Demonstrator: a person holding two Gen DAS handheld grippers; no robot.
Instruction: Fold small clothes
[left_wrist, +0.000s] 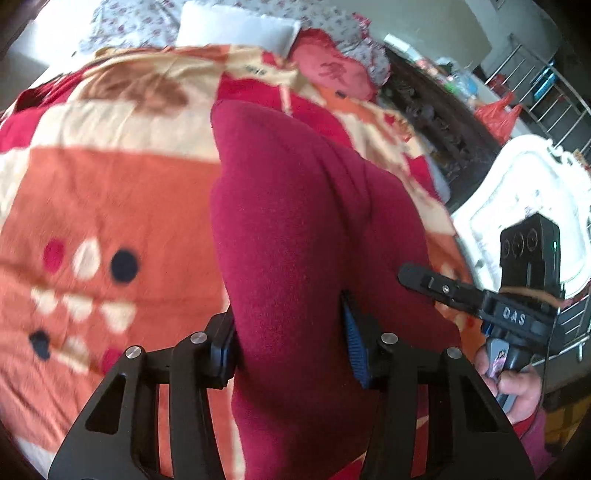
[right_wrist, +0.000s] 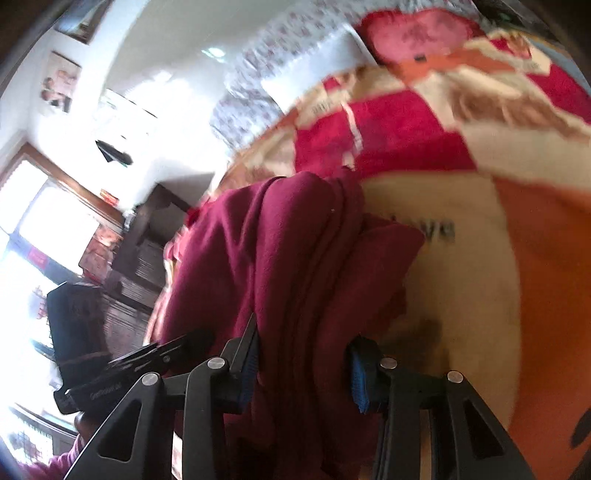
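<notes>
A dark red garment (left_wrist: 295, 221) lies bunched on an orange, red and cream patterned blanket (left_wrist: 110, 203). In the left wrist view my left gripper (left_wrist: 291, 343) is shut on a thick fold of it, with cloth filling the space between the blue pads. The right gripper's finger (left_wrist: 436, 284) shows at the garment's right edge, with a hand (left_wrist: 517, 387) behind it. In the right wrist view my right gripper (right_wrist: 303, 362) is shut on another gathered fold of the garment (right_wrist: 288, 240), which hangs in ridges above the blanket (right_wrist: 535, 277). The left gripper's body (right_wrist: 140, 362) appears at lower left.
A white pillow (left_wrist: 236, 26) and a red cushion (left_wrist: 332, 70) lie at the far end of the bed. A dark wooden cabinet (left_wrist: 436, 110), a white ornate bed board (left_wrist: 524, 192) and a metal rack (left_wrist: 546, 92) stand to the right. A bright window (right_wrist: 37, 214) shows beyond.
</notes>
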